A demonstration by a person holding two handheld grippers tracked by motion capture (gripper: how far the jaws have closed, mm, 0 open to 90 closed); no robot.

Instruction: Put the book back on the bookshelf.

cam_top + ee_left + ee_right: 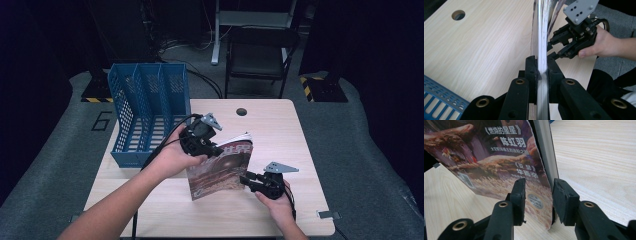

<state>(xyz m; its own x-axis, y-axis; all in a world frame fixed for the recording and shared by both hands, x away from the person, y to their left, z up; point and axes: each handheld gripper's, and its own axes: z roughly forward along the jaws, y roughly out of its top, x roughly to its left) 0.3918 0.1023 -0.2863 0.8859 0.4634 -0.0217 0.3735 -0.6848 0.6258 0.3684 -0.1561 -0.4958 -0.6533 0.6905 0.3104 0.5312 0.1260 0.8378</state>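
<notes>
The jaws of the left gripper (539,65) are seen pressed flat against both faces of a magazine (220,170), which is pinched edge-on between them and held upright on the table (280,125). In the left gripper view the pages rise straight up from between the two black jaws, and the wood is seen on either side of them.

The jaws of the right gripper (539,192) stand partly apart, with the lower corner of the magazine (499,157) set in the gap. The cover lies just beside the inner face of one jaw, and the spine edge passes just in front of the other; whether either pad actually presses on the paper cannot be made out.

In the high view the left forearm is brought in diagonally from the bottom edge, the hand wrapped around the left gripper (216,148) at the upper near corner of the cover. The right hand (280,202) is held low and close to the table edge, its gripper (244,180) pointed sideways at the magazine's lower far corner.

A blue file rack (145,115) stands beyond the left jaws; its lower edge is cut off in the left gripper view. The cover print is partly cropped in the right gripper view.
</notes>
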